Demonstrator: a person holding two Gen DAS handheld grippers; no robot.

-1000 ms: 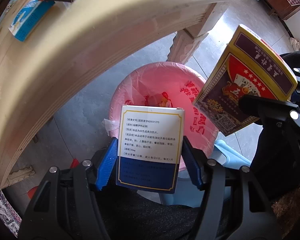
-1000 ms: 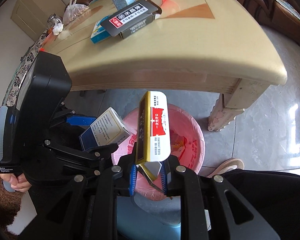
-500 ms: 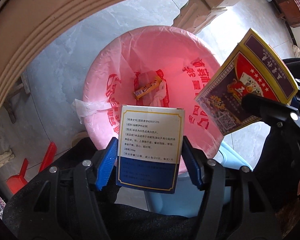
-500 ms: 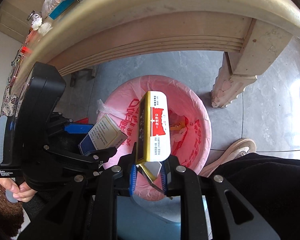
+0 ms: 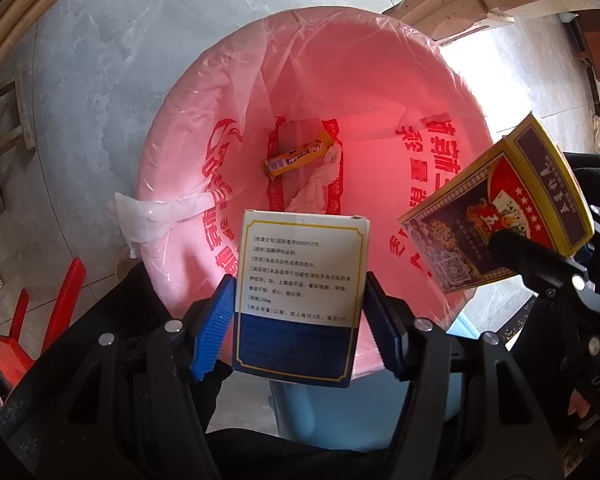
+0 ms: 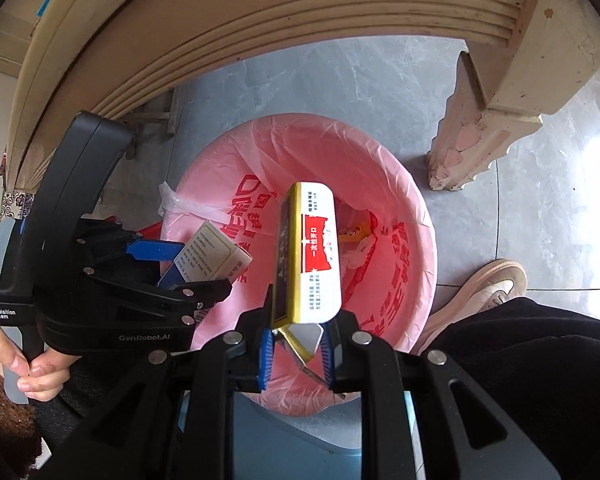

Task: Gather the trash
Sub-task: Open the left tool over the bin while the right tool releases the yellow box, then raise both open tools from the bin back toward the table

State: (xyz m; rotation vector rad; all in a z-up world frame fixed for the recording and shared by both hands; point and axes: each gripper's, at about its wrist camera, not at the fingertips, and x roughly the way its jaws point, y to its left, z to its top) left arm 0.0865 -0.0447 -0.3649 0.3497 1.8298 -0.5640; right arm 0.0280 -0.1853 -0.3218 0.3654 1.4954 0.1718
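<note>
My right gripper pinches the torn end of a yellow card box between its blue fingers, over the pink-lined bin. At left, my left gripper grips a white and blue medicine box above the bin's near rim. A shoe rests on the grey floor beside the bin, under the bench.

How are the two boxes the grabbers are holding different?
The medicine box is white and blue with printed text; the card box is yellow, red and purple. The left gripper pinches the medicine box across its wide sides; the right gripper pinches the card box by its thin end. Both hang over the pink-lined bin.
</note>
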